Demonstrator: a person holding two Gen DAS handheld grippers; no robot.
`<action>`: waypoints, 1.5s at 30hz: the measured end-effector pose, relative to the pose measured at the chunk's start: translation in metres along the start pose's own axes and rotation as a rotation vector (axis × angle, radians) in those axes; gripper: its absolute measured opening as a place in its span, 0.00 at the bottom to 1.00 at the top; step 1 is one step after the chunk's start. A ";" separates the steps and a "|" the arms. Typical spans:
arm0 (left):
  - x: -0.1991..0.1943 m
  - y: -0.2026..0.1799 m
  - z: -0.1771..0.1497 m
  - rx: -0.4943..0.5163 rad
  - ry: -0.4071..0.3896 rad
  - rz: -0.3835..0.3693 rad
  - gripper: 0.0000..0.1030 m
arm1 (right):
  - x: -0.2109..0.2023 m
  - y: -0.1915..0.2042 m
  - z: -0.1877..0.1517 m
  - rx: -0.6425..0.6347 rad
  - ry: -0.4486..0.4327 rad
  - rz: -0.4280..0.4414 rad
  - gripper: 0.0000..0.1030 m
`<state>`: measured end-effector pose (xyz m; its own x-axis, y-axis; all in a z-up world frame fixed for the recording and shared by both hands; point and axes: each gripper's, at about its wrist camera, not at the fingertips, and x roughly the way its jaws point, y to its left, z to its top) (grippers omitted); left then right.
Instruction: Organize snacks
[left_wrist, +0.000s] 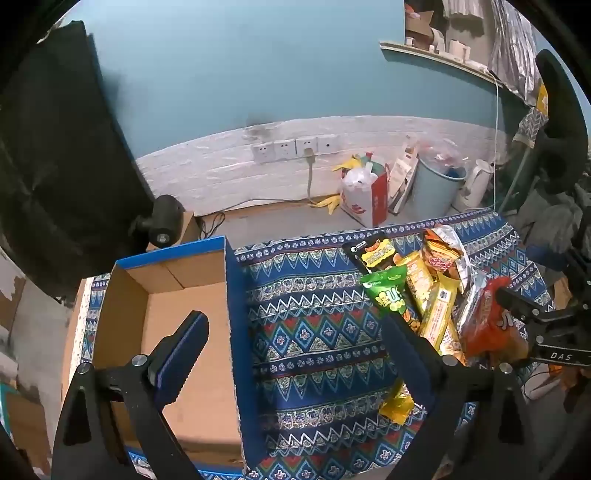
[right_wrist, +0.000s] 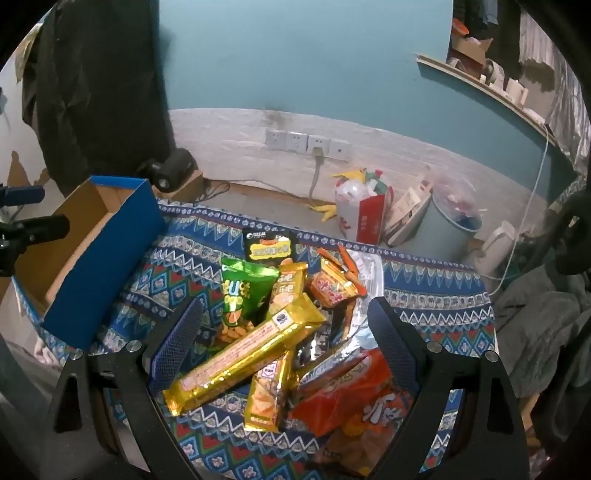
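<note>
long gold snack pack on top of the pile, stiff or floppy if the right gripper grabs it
The long gold pack looks fairly stiff: it bridges other snacks without sagging. Its glossy foil may be slippery. The open right gripper straddles it, so a mid-length grab should stay balanced.

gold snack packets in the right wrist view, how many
3. A long gold packet lies diagonally atop the pile, a shorter one sits under its lower end, and another lies beside the green bag. More may be hidden underneath.

Teal wall (left_wrist: 240, 66) w/ white brick base (left_wrist: 221, 166), sockets (left_wrist: 295, 147).
</note>
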<state>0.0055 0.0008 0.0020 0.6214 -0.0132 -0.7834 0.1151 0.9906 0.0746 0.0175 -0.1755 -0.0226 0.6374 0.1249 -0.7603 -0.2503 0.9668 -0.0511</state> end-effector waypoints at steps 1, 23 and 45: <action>0.000 0.000 -0.001 -0.002 -0.001 0.000 0.93 | -0.003 -0.002 -0.001 0.001 -0.003 0.002 0.87; 0.003 -0.004 -0.004 0.001 0.002 -0.002 0.93 | -0.004 -0.008 -0.003 0.008 0.007 0.007 0.87; 0.004 -0.005 -0.006 0.001 0.001 -0.004 0.93 | -0.004 -0.007 -0.004 0.001 0.009 0.007 0.87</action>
<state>0.0026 -0.0038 -0.0049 0.6205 -0.0168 -0.7840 0.1185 0.9903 0.0726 0.0143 -0.1834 -0.0218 0.6292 0.1295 -0.7664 -0.2535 0.9663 -0.0449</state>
